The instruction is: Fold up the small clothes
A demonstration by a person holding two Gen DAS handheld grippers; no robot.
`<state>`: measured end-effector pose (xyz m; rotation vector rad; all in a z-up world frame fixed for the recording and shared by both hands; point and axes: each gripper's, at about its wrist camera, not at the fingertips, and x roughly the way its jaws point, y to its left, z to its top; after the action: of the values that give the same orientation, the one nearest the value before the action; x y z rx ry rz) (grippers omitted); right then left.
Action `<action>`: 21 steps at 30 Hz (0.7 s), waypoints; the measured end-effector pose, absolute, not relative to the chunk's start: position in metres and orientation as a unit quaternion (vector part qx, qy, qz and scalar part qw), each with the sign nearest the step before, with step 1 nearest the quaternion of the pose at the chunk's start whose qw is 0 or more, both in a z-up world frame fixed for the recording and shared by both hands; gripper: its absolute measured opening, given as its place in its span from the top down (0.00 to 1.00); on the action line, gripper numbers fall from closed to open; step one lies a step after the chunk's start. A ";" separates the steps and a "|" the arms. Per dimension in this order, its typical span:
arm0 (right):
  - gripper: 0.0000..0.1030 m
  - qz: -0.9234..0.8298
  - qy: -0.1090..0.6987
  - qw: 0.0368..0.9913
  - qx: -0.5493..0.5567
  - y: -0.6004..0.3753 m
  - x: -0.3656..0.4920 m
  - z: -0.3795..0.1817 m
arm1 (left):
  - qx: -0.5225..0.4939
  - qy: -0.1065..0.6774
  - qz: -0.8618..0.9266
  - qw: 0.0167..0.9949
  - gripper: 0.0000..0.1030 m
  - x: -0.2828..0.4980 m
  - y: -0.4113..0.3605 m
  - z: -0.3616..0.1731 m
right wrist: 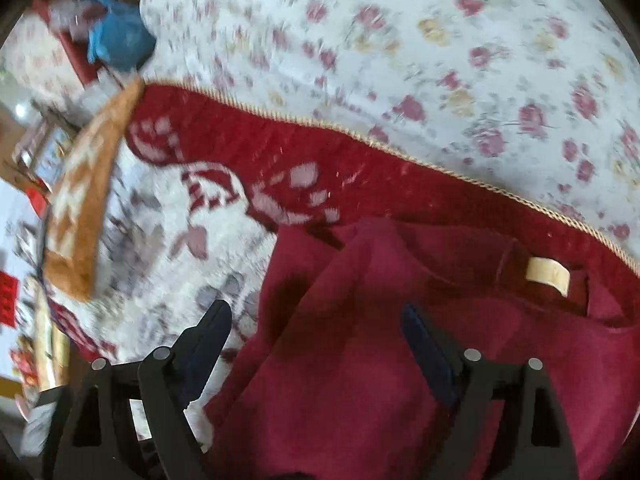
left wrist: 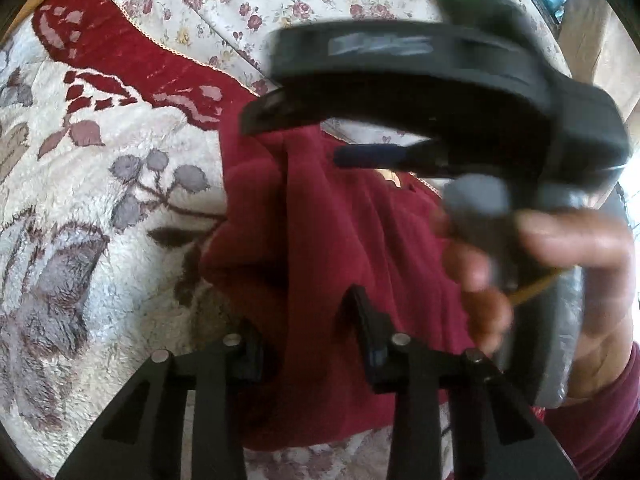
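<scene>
A maroon fleece garment (left wrist: 352,240) lies bunched on the plush blanket, with a cream neck label (right wrist: 546,274) showing at its far side. In the left wrist view my left gripper (left wrist: 304,328) stands low in the picture, shut on a raised fold of the garment; cloth partly hides its left finger. My right gripper (right wrist: 316,320) is open wide: its right finger hangs over the garment (right wrist: 360,360) and its left finger over the blanket. In the left wrist view the right gripper (left wrist: 296,136) appears blurred above the garment's far part, held by a hand (left wrist: 560,264).
Under the garment lies a cream plush blanket (left wrist: 100,184) with grey flowers and a red border (right wrist: 280,148). Beyond it is a rose-print sheet (right wrist: 440,60). An orange-and-white patterned cloth (right wrist: 80,208) hangs at the blanket's left edge, with a blue item (right wrist: 116,40) and clutter further left.
</scene>
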<state>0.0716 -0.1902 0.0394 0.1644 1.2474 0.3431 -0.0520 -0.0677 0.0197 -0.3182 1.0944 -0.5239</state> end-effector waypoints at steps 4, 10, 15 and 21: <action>0.10 0.165 0.616 0.768 0.058 -0.175 0.082 0.010 | -0.141 0.515 -0.238 0.811 0.68 -0.054 -0.067 0.017; 0.53 0.158 0.565 0.808 0.047 -0.192 0.067 0.016 | -0.120 0.519 -0.217 0.818 0.42 -0.054 -0.072 0.012; 0.78 0.174 0.521 0.822 0.152 -0.235 0.044 0.028 | -0.117 0.510 -0.213 0.825 0.38 -0.057 -0.079 0.011; 0.80 0.186 0.477 0.828 0.229 -0.279 0.016 0.047 | -0.098 0.497 -0.256 0.823 0.83 -0.071 -0.101 0.035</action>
<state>0.0156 -0.2790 0.0474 0.4864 1.0116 0.3942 -0.0712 -0.1009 0.0352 -0.2087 1.0573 -0.5446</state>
